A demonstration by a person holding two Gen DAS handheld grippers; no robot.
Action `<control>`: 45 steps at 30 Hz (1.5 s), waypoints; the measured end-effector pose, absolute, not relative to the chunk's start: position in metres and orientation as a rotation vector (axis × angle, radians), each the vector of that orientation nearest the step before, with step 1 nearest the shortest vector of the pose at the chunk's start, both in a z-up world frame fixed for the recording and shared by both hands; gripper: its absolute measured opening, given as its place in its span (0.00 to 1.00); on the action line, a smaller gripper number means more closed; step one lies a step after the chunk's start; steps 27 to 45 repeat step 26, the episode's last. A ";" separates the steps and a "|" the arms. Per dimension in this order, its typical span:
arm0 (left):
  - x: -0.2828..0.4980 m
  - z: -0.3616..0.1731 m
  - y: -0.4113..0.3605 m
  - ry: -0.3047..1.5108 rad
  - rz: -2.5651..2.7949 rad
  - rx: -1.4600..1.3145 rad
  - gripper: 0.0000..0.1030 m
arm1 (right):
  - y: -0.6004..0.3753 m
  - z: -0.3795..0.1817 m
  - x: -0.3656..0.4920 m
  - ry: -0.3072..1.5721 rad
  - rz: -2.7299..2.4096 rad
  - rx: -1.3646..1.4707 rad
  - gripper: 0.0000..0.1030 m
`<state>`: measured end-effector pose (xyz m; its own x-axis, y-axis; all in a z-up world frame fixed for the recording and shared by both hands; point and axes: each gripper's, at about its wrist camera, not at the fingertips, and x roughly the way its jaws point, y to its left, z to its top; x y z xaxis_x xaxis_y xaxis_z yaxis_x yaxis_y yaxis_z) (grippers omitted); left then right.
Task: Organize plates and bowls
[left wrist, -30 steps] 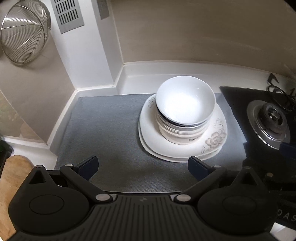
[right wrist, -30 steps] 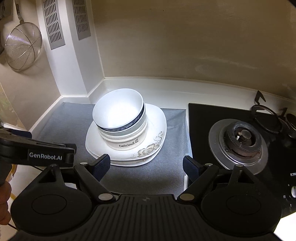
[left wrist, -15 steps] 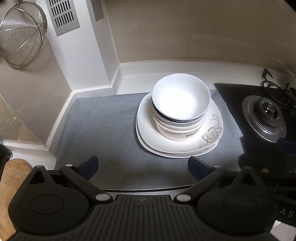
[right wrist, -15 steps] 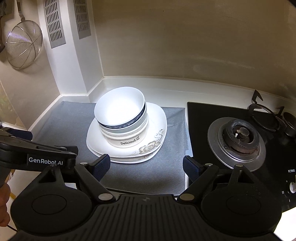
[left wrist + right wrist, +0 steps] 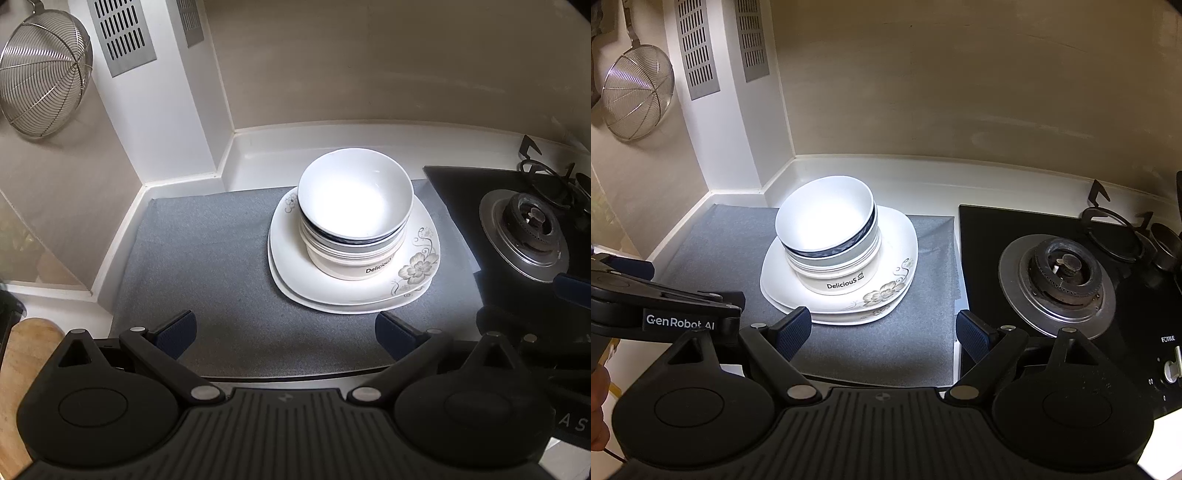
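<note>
Bare mat (image 5: 207,258) left of plates (image 5: 295,266)

Dim warm ambient light; blown-out glare inside top bowl (image 5: 354,206) (image 5: 823,218). Sharp focus centrally. Strong fisheye bending and dark vignetting at corners.

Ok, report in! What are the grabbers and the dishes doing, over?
Left hand-held gripper open, empty. Right hand-held gripper open, empty. Nested bowls stacked on floral plates, grey mat. Nothing blocking.

bare grey mat (image 5: 207,258) left of stacked bowls (image 5: 354,206), gas burner (image 5: 1067,269) blocking right side
</note>
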<state>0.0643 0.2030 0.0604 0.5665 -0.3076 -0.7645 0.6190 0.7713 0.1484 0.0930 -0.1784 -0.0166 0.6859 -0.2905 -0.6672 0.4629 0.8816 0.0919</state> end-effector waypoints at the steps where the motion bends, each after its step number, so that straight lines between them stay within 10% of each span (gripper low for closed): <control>1: 0.064 0.060 0.203 0.797 -0.563 0.430 1.00 | -0.178 -0.016 0.093 0.697 -0.426 0.262 0.84; 45: 0.066 0.061 0.202 0.803 -0.559 0.430 1.00 | -0.179 -0.015 0.092 0.695 -0.423 0.261 0.84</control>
